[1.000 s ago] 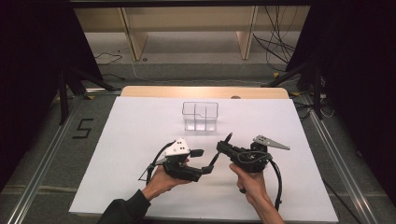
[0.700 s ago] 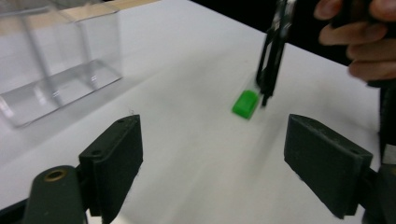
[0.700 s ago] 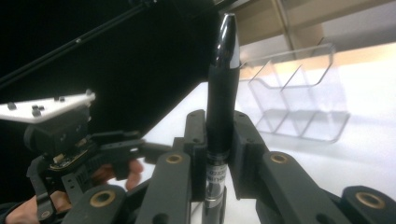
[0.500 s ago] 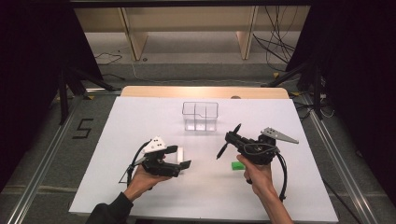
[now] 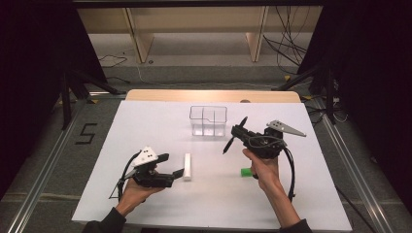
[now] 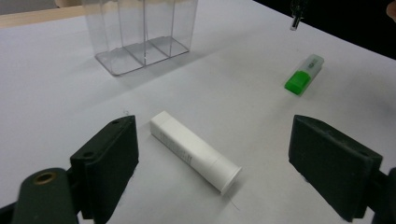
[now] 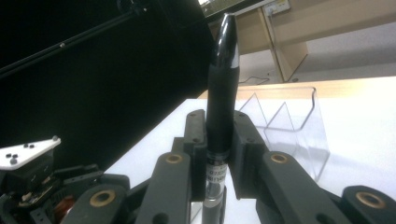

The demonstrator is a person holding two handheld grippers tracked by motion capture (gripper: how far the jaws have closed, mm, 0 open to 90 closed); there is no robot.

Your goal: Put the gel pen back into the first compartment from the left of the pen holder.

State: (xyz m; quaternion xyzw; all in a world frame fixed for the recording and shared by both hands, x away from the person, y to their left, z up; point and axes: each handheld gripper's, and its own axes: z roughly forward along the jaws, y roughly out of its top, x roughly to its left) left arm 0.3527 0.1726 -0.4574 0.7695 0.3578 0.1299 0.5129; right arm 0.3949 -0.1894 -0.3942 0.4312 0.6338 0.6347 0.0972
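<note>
— Spreading across the whole scene is the white table (image 5: 145,126); what stands on it?

— A clear divided box (image 5: 208,120) toward the far edge, upright.

— And the claws?

— Left claw (image 5: 178,172) sits low near the table, jaws spread wide with nothing between them; the white tube (image 6: 194,150) lies flat just ahead of its jaws. Right claw (image 5: 237,133) is raised near the box, jaws clamped on a black pen (image 7: 221,100), which is tilted, its tip hanging down toward the table.

— Anything smaller?

— A green eraser (image 5: 246,172) lies on the table just beside the right hand (image 5: 262,170), well apart from the tube
</note>
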